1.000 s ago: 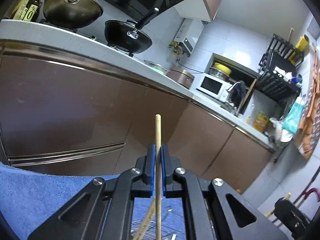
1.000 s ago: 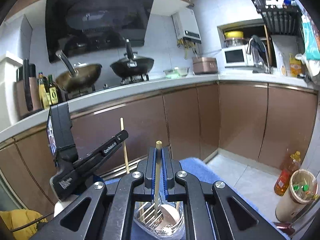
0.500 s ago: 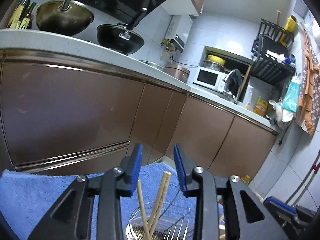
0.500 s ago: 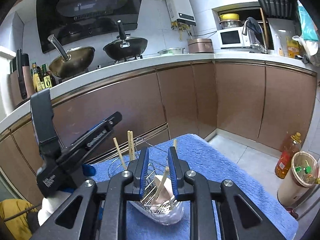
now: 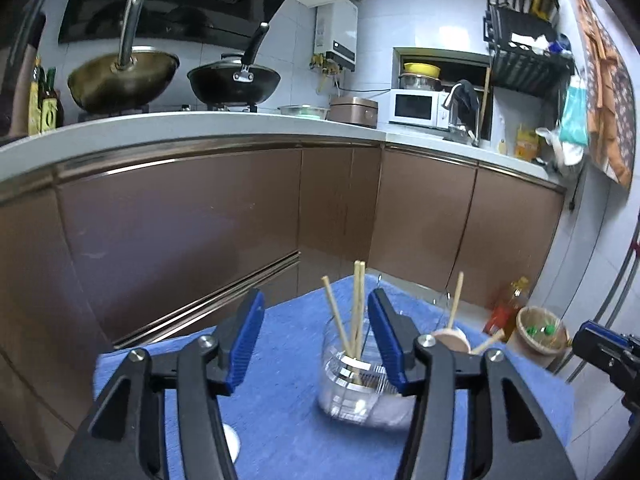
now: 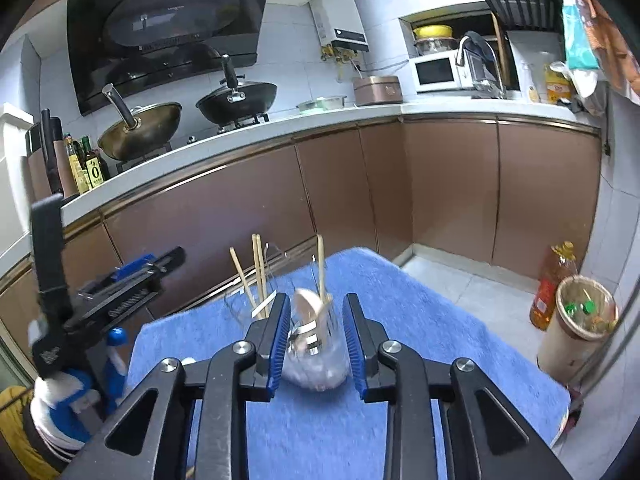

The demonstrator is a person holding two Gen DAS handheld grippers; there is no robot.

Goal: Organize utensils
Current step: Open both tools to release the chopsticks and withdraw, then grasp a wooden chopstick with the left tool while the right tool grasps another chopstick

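1. Far left: the left hand-held gripper (image 5: 316, 340) has its blue pads spread wide with nothing between them. It hangs just above and short of the holder, over the blue towel (image 5: 280, 420) that covers the bench.

2. A bit right of that: the clear utensil holder (image 5: 360, 384) stands on the towel with three chopsticks (image 5: 352, 320) upright in its near-left side, two of them pressed together and one leaning off to the left. Those look sorted to me.

3. Next over, in the holder's other side: a fourth chopstick (image 5: 456, 300) stands tilted, and beside it sits a pale wooden spoon (image 6: 308, 306), bowl end up. There's a metal strainer insert in there too, but blur makes it hard to say which compartment is which.

4. The right hand-held gripper (image 6: 316, 340) is also open, fairly wide, and carries nothing. It's lined up almost straight over the holder.

5. Progress guess: mostly done, maybe completely. Both grippers are free and everything I can see is already standing in the holder. The one odd bit is a small white round thing (image 5: 232, 444) on the towel low at the left, and I can't tell what it is. No loose utensils show on the visible part of the towel, so anything left must be outside these views.

6. Far right, on the floor: an oil bottle (image 6: 554, 284) and a bin (image 6: 580, 320), not part of this.
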